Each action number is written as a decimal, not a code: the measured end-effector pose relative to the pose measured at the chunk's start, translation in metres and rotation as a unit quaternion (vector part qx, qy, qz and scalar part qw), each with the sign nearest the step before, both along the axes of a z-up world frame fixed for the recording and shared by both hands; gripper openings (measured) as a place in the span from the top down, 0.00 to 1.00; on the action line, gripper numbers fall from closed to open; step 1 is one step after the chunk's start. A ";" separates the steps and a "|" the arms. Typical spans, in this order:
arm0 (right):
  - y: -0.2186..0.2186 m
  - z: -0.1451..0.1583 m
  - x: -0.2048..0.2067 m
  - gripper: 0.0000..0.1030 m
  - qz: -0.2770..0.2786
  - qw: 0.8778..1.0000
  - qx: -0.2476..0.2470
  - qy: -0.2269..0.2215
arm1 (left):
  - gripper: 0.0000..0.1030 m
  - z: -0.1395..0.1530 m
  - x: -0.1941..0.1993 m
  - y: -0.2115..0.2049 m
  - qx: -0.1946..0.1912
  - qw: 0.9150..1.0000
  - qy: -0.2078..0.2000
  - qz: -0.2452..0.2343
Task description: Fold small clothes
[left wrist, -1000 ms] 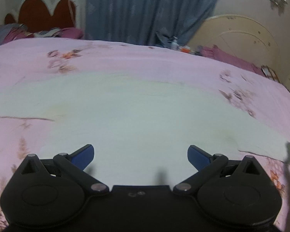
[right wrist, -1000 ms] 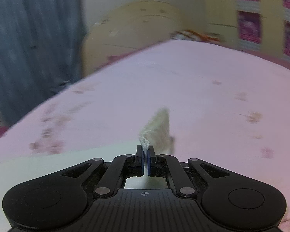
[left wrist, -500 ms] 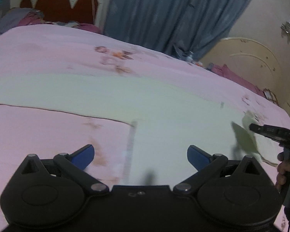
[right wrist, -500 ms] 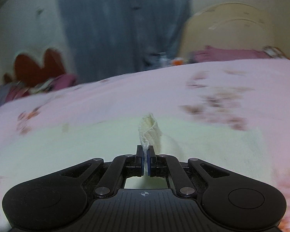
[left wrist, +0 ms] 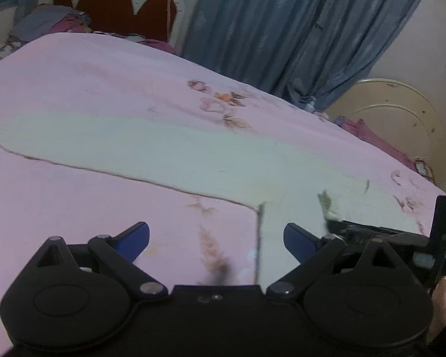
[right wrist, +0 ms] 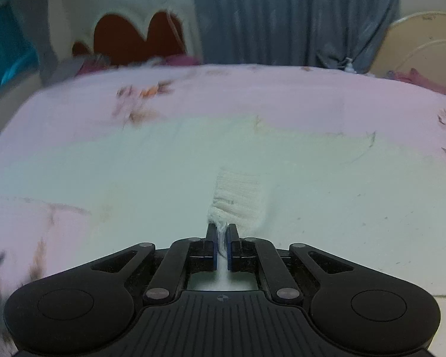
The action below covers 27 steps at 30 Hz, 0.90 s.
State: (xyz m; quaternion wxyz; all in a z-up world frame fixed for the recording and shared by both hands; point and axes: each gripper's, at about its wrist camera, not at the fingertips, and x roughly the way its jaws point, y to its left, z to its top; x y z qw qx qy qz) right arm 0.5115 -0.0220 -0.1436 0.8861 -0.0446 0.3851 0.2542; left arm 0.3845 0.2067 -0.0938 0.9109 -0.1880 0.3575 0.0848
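Note:
A pale cream knitted garment (left wrist: 169,148) lies spread flat on the pink floral bed; in the right wrist view it (right wrist: 133,175) fills the middle. My right gripper (right wrist: 222,232) is shut on a ribbed edge of the garment (right wrist: 238,199) and holds it just above the flat part. It also shows in the left wrist view (left wrist: 330,223) at the right, with the pinched edge (left wrist: 331,211). My left gripper (left wrist: 215,235) is open and empty, low over the garment's near corner (left wrist: 260,205).
The pink floral bedsheet (left wrist: 89,89) surrounds the garment. A red scalloped headboard (left wrist: 119,9) and pillows are at the far left, a blue curtain (left wrist: 282,29) behind, a cream footboard (left wrist: 401,113) at the right.
My right gripper has swung leftward over the garment, carrying the ribbed edge, and now lies close beside my left gripper. My left gripper has shifted left, still open.

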 end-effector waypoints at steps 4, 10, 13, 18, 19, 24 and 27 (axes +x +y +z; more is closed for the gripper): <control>-0.023 0.014 -0.018 0.25 -0.001 0.999 0.009 -0.050 | 0.23 -0.004 0.027 -0.025 -0.028 0.999 -0.011 -0.045; -0.113 0.010 -0.015 0.72 -0.099 0.994 0.037 0.003 | 0.61 -0.038 0.089 -0.077 -0.117 0.986 0.014 -0.116; -0.161 0.006 -0.018 0.72 -0.154 0.987 0.042 0.022 | 0.71 -0.054 0.116 -0.100 -0.137 0.982 0.029 -0.128; -0.223 -0.003 -0.015 0.72 -0.241 0.967 0.064 0.051 | 0.93 -0.067 0.138 -0.121 -0.138 0.983 0.042 -0.117; -0.234 -0.003 -0.016 0.72 -0.250 0.964 0.072 0.055 | 0.96 -0.069 0.141 -0.124 -0.136 0.983 0.043 -0.119; -0.242 -0.006 -0.005 0.72 -0.258 0.960 0.086 0.064 | 0.97 -0.049 0.142 -0.120 -0.116 0.986 0.003 -0.122; -0.244 -0.007 -0.002 0.72 -0.257 0.960 0.088 0.063 | 0.97 -0.036 0.141 -0.102 -0.102 0.989 -0.015 -0.109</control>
